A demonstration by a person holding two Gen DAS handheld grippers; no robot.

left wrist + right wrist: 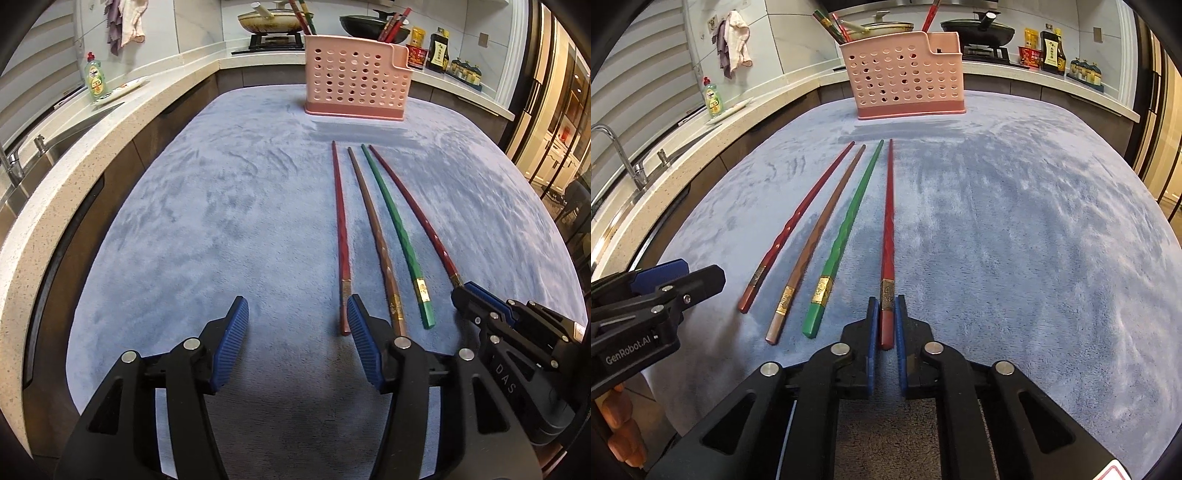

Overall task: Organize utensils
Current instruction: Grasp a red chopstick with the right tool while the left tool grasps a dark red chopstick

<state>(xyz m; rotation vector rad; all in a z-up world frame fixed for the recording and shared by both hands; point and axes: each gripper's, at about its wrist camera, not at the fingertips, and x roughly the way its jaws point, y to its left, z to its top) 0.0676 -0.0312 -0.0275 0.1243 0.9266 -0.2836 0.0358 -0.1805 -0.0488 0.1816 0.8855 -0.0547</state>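
Several chopsticks lie side by side on the blue cloth (221, 221): a red one (341, 236), a brown one (375, 236), a green one (397, 236) and a dark red one (413, 218). My right gripper (886, 314) is shut on the thick end of the dark red chopstick (888, 229), which lies on the cloth; it also shows in the left wrist view (476, 299). My left gripper (297, 317) is open and empty, just left of the red chopstick's end. A pink perforated holder (356, 83) stands at the far edge with several chopsticks in it.
A stone counter (74, 155) with a sink and tap (624, 158) runs along the left. A green detergent bottle (95, 78) stands there. Pans (273, 18) sit on the stove behind the holder, with sauce bottles (437, 51) to the right.
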